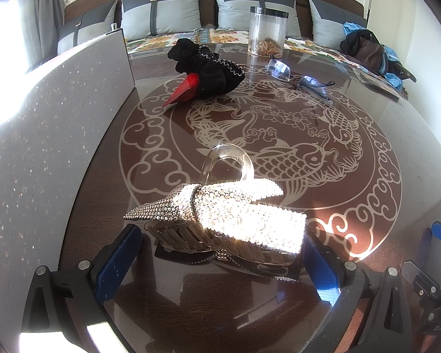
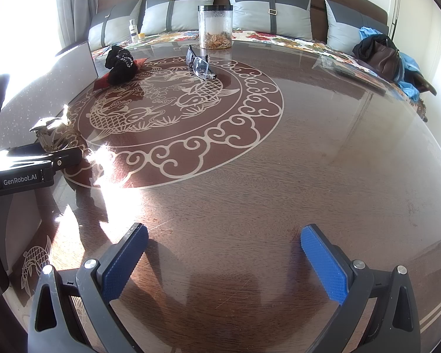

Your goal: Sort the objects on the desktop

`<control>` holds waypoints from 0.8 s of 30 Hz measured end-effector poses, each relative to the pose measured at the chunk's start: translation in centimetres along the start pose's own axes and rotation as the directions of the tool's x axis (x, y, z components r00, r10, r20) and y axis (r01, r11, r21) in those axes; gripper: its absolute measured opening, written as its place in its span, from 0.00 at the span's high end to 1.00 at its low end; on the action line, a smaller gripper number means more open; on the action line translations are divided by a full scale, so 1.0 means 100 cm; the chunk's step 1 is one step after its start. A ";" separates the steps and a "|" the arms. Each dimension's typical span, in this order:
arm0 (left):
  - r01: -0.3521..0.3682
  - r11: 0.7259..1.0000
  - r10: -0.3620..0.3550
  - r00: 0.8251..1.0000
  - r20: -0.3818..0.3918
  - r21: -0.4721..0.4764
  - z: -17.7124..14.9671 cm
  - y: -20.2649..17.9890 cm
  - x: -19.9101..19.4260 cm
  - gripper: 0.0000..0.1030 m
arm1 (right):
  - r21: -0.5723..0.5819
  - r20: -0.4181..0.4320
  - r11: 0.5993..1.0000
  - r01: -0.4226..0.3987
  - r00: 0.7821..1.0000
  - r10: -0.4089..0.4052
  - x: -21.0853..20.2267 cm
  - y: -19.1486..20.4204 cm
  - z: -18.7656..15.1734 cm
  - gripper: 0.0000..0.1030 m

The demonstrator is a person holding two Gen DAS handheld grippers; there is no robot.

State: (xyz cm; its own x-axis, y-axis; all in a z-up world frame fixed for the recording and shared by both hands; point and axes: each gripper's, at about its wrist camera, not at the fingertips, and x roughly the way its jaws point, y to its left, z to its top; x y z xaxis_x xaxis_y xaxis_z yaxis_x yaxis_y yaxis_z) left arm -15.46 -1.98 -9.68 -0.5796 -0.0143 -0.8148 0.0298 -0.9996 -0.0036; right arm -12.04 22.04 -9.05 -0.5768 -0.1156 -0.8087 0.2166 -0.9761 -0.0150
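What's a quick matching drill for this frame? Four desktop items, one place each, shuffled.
Items:
1. rhinestone hair clip
2. black scrunchie
3. glasses
4. clear jar

Places:
A. far edge of the table, near the cushions
B. between the open fingers of the left gripper
C. lying partly on a red item
D. on the table just in front of the jar

Pairs: 1-B, 2-C, 3-D, 4-A
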 end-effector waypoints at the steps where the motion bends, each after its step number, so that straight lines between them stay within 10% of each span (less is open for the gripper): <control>1: 0.000 1.000 0.000 1.000 0.000 0.000 0.000 0.000 0.000 0.00 | 0.000 0.000 1.000 0.000 1.000 0.000 0.000 0.000 0.000 0.00; 24: 0.000 1.000 0.000 1.000 0.000 0.000 0.000 0.000 0.000 0.00 | 0.007 0.031 0.999 -0.052 0.998 0.051 -0.004 -0.005 0.016 0.00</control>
State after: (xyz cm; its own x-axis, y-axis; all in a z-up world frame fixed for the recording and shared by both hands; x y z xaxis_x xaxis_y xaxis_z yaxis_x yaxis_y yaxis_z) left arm -15.42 -1.98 -9.68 -0.5796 -0.0144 -0.8148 0.0298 -0.9995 -0.0035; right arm -13.14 22.33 -7.76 -0.5893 -0.1713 -0.7895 0.2407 -0.9701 0.0308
